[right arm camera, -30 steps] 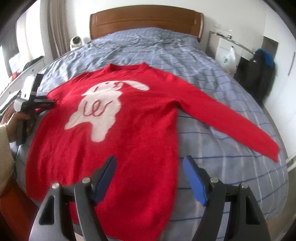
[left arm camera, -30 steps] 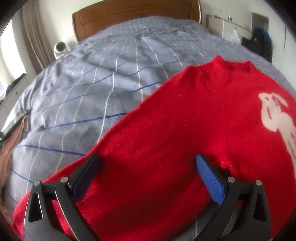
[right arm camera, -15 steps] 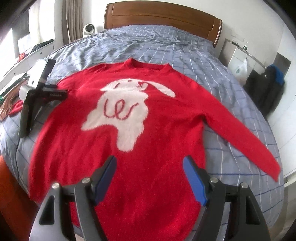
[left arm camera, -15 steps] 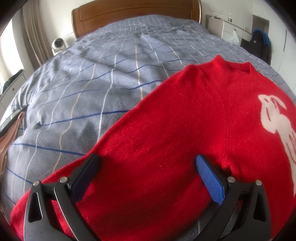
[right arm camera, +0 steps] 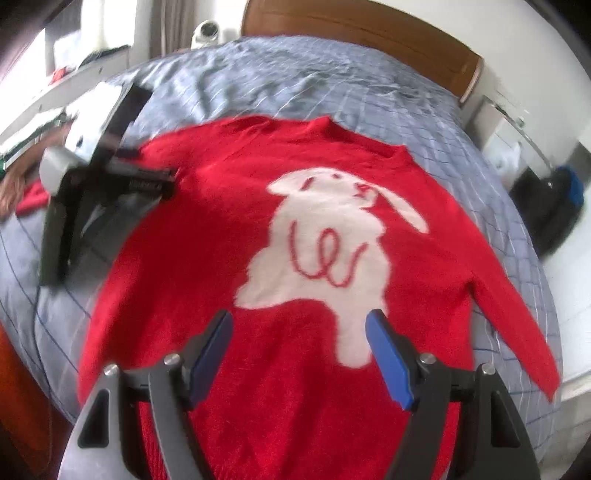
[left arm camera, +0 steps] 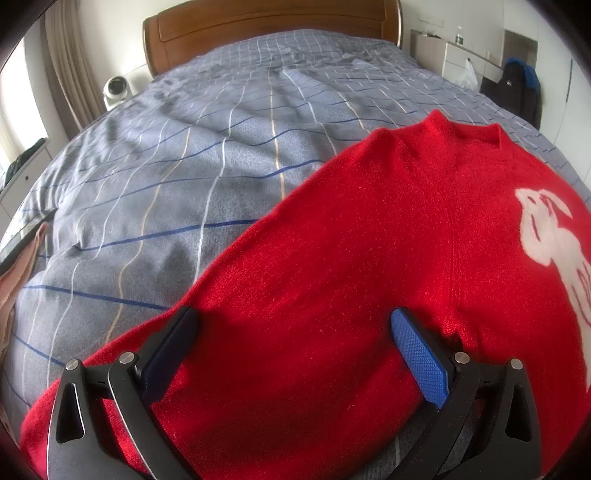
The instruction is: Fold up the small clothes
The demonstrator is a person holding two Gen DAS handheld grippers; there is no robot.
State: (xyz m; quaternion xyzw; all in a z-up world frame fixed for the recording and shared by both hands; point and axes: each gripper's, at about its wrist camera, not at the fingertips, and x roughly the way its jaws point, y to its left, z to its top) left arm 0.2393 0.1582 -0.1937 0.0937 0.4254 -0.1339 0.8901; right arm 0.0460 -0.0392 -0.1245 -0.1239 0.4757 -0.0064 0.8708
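A red sweater [right arm camera: 207, 236] with a white rabbit design [right arm camera: 325, 243] lies spread flat, front up, on the bed. In the left wrist view the sweater [left arm camera: 369, 258] fills the lower right, with its left sleeve running under my left gripper [left arm camera: 291, 332]. That gripper is open and empty, jaws astride the sleeve near the armpit. My right gripper [right arm camera: 299, 332] is open and empty, hovering over the sweater's lower body, below the rabbit. The left gripper also shows in the right wrist view [right arm camera: 110, 184], at the sweater's left shoulder.
The bed has a grey-blue checked cover [left arm camera: 184, 166] and a wooden headboard [left arm camera: 266, 26]. A white fan [left arm camera: 116, 88] stands to the bed's left. A cabinet and a dark bag [left arm camera: 522, 88] are at the right. The right sleeve [right arm camera: 517, 325] reaches toward the bed's right edge.
My right gripper has moved left and forward over the sweater, from its right hem to its middle below the rabbit. My left gripper has stayed at the left sleeve, shifting only slightly.
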